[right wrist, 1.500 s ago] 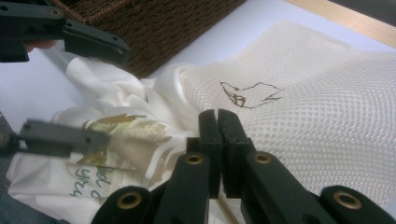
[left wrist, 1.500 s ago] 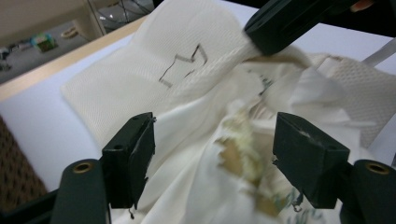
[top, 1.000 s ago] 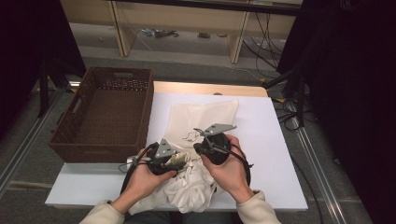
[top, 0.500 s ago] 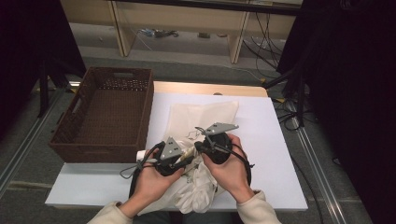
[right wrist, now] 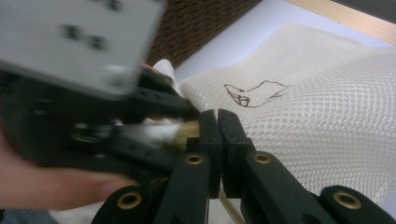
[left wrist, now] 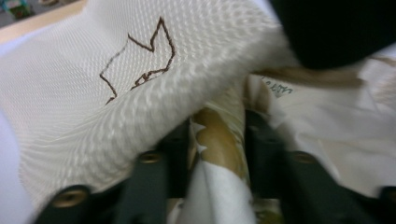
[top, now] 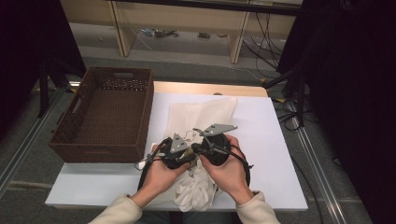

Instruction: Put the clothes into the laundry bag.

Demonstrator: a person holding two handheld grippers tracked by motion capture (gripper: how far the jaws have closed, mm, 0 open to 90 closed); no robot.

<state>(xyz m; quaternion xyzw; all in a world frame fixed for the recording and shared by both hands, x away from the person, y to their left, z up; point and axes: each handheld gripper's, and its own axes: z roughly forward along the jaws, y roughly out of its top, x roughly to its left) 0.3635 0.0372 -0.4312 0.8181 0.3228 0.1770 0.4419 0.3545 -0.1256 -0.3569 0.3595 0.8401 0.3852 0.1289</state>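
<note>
item: mesh laundry bag (top: 205, 116) lying mid-bench, garment (top: 196, 189) at 6 o'clock. left gripper (top: 187, 156) – jaws just reopening partway, garment fold between them, sliding toward right gripper (top: 198, 148), which is clamping shut on cloth – regrasp underway.

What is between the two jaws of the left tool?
In the left gripper view, a fold of white and tan cloth stands between the jaws of the left tool, which have just been opening.
</note>
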